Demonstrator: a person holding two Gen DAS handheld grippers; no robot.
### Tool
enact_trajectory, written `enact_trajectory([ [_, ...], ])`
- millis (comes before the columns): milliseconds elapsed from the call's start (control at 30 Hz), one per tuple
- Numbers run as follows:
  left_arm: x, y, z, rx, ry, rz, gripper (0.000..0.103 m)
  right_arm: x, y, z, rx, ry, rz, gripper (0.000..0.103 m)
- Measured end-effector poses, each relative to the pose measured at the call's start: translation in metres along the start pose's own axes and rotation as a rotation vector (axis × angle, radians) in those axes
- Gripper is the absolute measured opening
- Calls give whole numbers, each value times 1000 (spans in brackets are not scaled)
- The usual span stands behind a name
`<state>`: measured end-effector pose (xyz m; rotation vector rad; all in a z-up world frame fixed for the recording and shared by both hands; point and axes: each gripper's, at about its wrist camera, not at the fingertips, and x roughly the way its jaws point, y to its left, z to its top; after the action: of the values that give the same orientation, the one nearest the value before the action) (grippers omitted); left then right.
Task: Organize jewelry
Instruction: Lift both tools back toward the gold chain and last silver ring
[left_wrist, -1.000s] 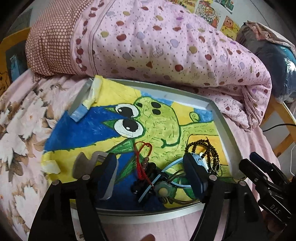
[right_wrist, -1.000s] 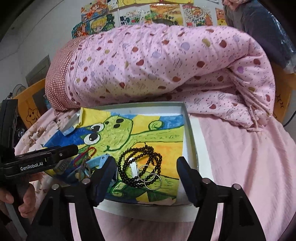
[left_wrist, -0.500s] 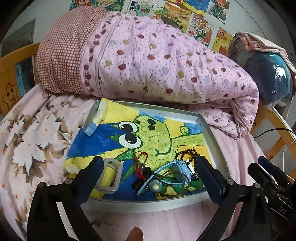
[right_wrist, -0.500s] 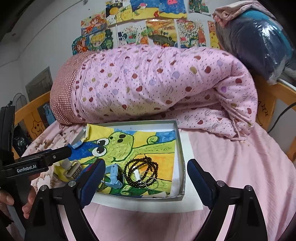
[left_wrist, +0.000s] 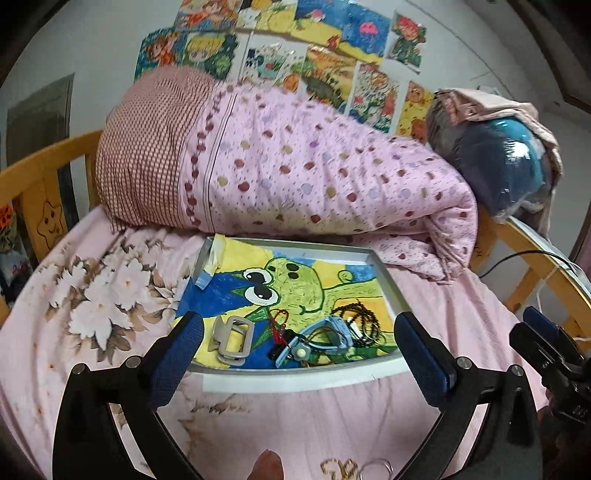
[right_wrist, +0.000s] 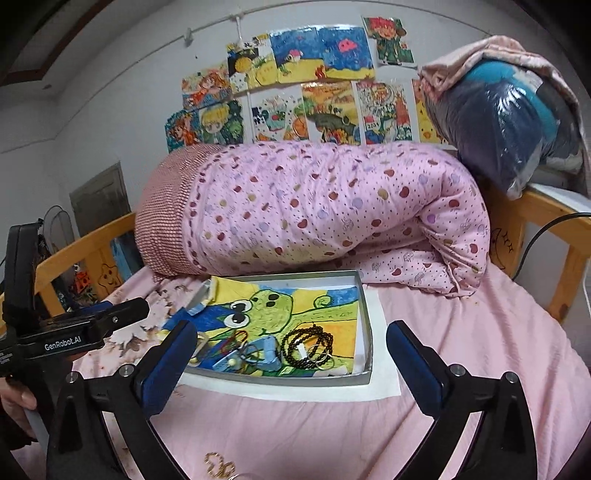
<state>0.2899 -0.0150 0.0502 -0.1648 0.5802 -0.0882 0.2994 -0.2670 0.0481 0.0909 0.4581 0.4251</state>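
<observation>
A: Grippers?
B: Left gripper (left_wrist: 299, 350) and right gripper (right_wrist: 291, 360) both have fingers spread wide, holding nothing, above the bed's near edge.
A: Jewelry?
B: In the tray (right_wrist: 280, 380), along its near edge: grey clasp (left_wrist: 232, 341) at left, blue strap (left_wrist: 325, 332) mid, black bead necklace (right_wrist: 304, 345) toward the right.

Tray (left_wrist: 384, 288) on bed, before rolled quilt (left_wrist: 314, 181); hair clip (left_wrist: 231, 339) left, bead bracelet (left_wrist: 360, 319) right inside.
</observation>
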Motion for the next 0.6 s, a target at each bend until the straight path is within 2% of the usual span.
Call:
enact_trajectory([
  [333,-68,-8,-23,24,-69,-23,101,-65,11,-11,-4,-60,-8,103],
  [600,-107,-9,-56,59,-81,-25,101,-97,16,-37,-18,-20,-28,103],
])
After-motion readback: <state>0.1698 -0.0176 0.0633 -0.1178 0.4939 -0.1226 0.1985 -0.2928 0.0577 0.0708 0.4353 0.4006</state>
